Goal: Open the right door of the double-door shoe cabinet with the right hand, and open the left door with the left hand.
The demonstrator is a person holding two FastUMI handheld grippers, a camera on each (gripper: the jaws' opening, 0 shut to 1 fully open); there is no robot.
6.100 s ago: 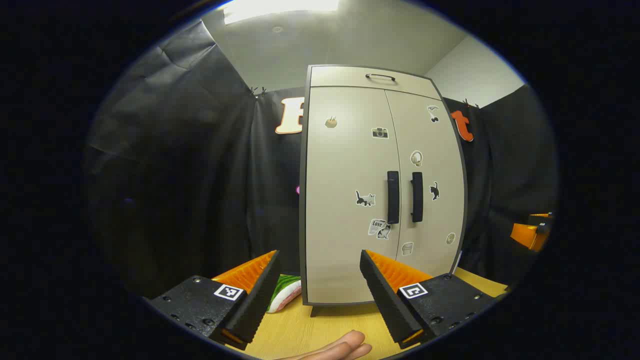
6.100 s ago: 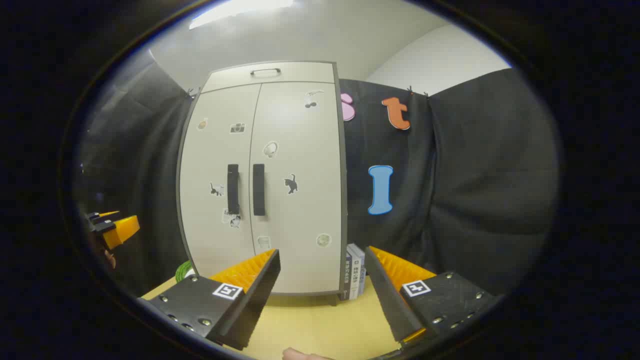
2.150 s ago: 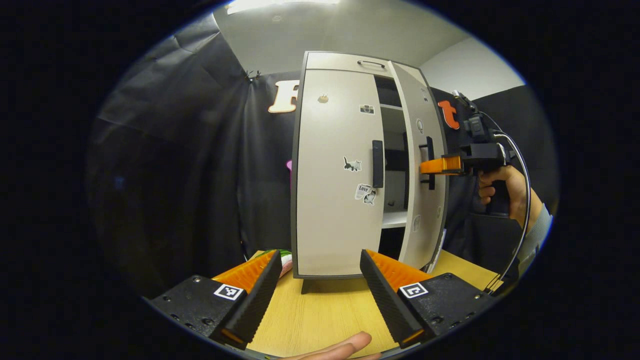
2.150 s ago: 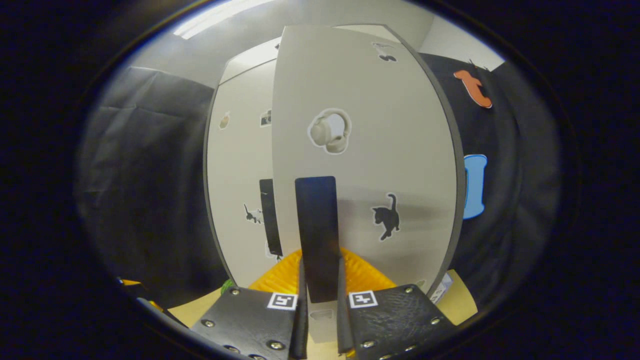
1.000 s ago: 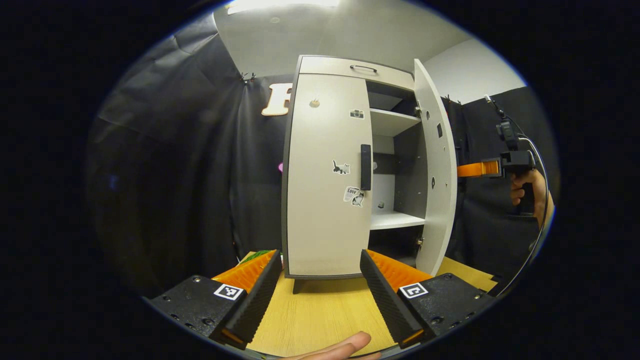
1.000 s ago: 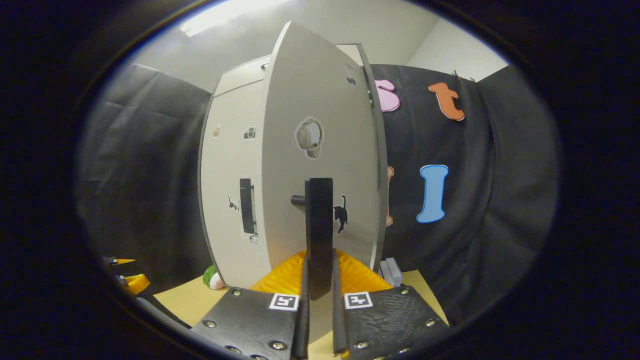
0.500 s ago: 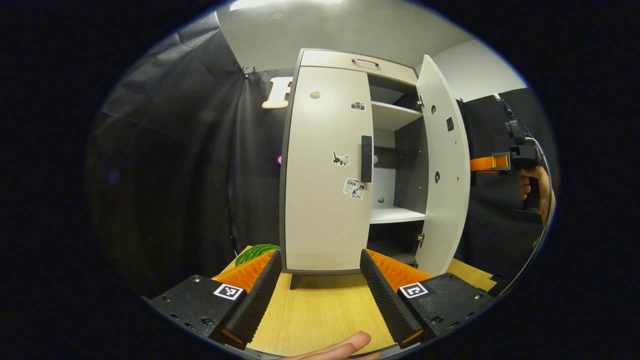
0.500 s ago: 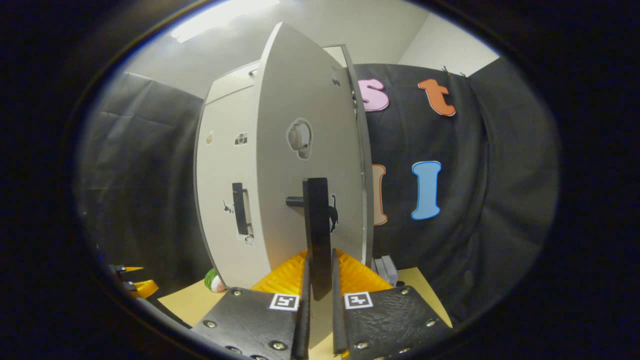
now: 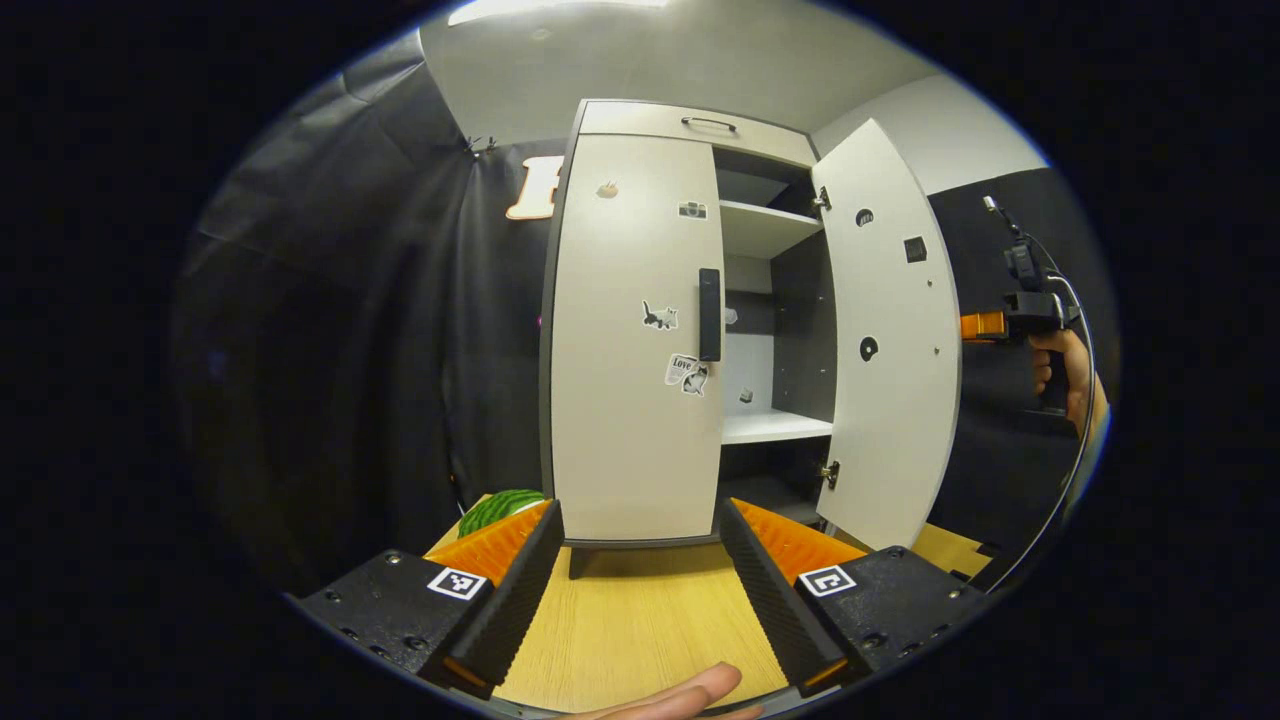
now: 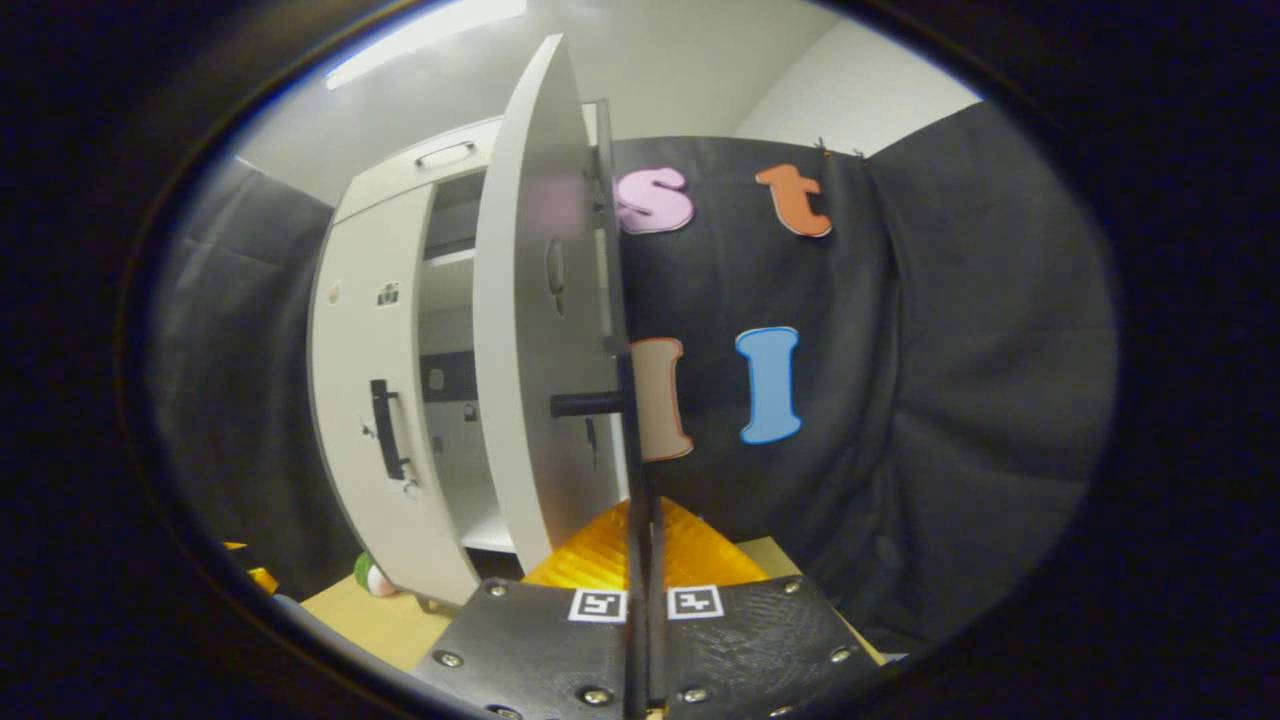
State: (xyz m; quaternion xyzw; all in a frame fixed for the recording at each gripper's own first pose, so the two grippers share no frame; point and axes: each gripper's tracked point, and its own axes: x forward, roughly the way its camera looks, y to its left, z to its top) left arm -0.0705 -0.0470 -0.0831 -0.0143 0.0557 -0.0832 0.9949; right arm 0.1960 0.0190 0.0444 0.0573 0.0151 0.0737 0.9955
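Pale wood tabletop (image 9: 640,630) lies nearest in the left gripper view, with a fingertip (image 9: 690,690) at its bottom edge. Over it the left gripper (image 9: 637,560) is spread wide with nothing between its fingers, pointing at the cabinet (image 9: 640,115) and well short of it. Just behind the left finger sits a green, watermelon-like thing (image 9: 500,508), too hidden to name for sure.

Next comes the cabinet on the table. Its left door (image 9: 625,340) is closed, its dark handle (image 9: 709,314) untouched, with small stickers beside it. Its right door (image 9: 890,340) is swung far out, showing its inner face, and two pale shelves (image 9: 775,427) with dark walls show inside. Past the door's edge the right gripper's body and a hand (image 9: 1065,370) holding it show, with a cable looping down.

In the right gripper view the right gripper (image 10: 645,600) is clamped on the right door's handle (image 10: 632,450), seen edge-on as a thin dark bar between both fingers. A short post joins that handle to the door, which is seen almost edge-on. Farther off the left door and the open interior show.

Behind everything hang the black cloth (image 10: 950,350) and a white ceiling (image 9: 650,50).
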